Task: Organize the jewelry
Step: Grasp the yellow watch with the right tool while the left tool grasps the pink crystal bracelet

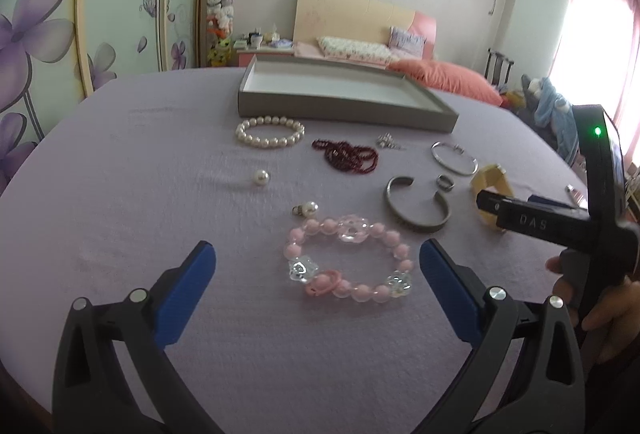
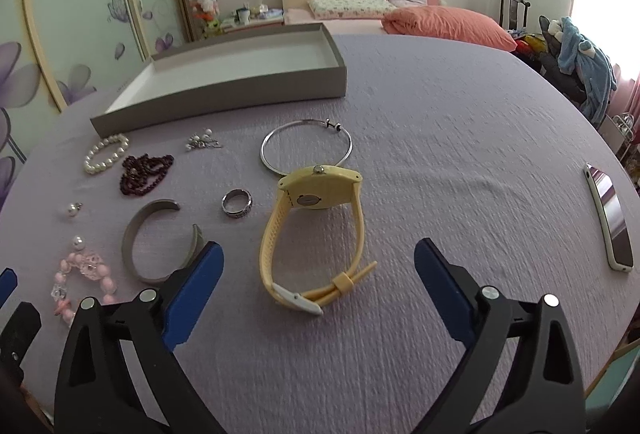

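Note:
Jewelry lies on a lilac tablecloth in front of a grey tray [image 1: 344, 109] [image 2: 224, 93] with a white floor. My left gripper [image 1: 318, 262] is open, and a pink bead bracelet [image 1: 348, 262] lies just ahead between its blue fingers. My right gripper [image 2: 318, 260] is open around a yellow watch [image 2: 316, 230], which also shows in the left wrist view [image 1: 490, 177]. Nearby lie a pearl bracelet [image 1: 270, 131], dark red beads [image 1: 346, 153], a grey cuff [image 2: 154, 238], a ring [image 2: 237, 203] and a thin silver bangle [image 2: 307, 145].
A phone [image 2: 610, 218] lies at the table's right edge. Loose pearl pieces [image 1: 261, 177] [image 1: 305, 209] and a small silver charm [image 2: 202, 141] lie among the jewelry. The right gripper's body [image 1: 560, 218] stands close to the right of my left gripper. A bed stands behind the table.

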